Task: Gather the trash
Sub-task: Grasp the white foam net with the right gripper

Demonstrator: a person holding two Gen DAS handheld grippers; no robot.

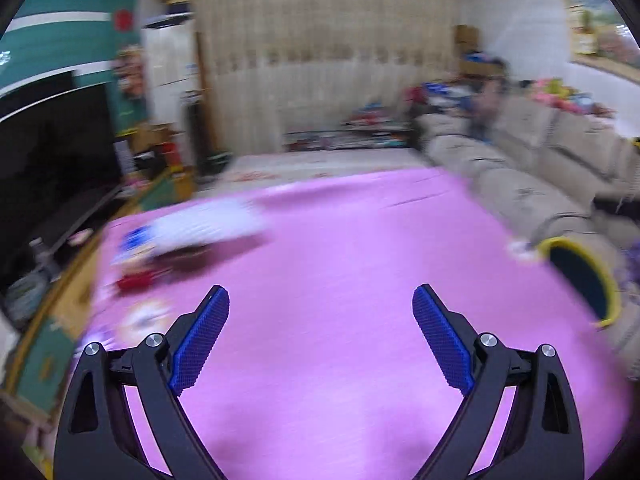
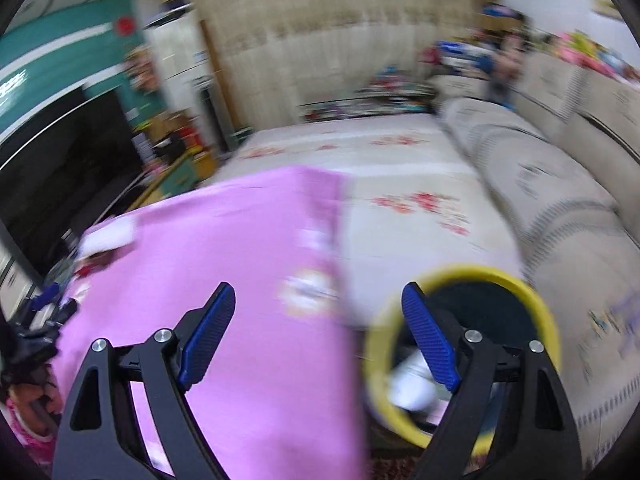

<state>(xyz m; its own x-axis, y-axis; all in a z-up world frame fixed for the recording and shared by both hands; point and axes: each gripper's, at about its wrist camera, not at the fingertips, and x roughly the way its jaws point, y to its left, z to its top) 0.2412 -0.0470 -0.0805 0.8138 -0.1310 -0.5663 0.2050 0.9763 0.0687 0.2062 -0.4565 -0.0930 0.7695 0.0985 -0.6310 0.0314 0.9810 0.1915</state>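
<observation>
Trash: white crumpled pieces (image 2: pixel 412 384) lie in the bottom of the bin (image 2: pixel 520 280), a round tub with a yellow rim and dark inside, standing on the floor just off the right edge of the counter (image 2: pixel 256 288). In my left view the same bin (image 1: pixel 600 276) shows at the far right, past the counter's edge, with a small white scrap (image 1: pixel 520 249) blurred just beside its rim.

More items on the counter (image 1: pixel 328 280), far left corner: a white-and-blue package (image 1: pixel 200 229), blurred, and a small red thing (image 1: pixel 134 281) next to it. What they are I cannot tell. The same white blur (image 2: pixel 110 238) sits at the counter's far left in my right view.

My left hand-held gripper (image 1: pixel 321 304): jaws wide apart, nothing between them, over bare pink cloth; blue ribbed pads (image 1: pixel 202 340) clean.

My right hand-held gripper (image 2: pixel 319 304): jaws apart, nothing held. Left finger over the pink cloth, right finger over the bin's mouth.

Counter: covered in a pink cloth with pale printed patches (image 2: pixel 308 290).

Surroundings: beige sofa (image 1: pixel 532 176) along the right; pale floor (image 2: pixel 420 200) with red flower prints beyond the counter; dark television (image 1: pixel 52 152) at left against a teal wall; cream curtains (image 1: pixel 320 60) at the back. Clutter lies along the curtain's foot, too blurred to list.
</observation>
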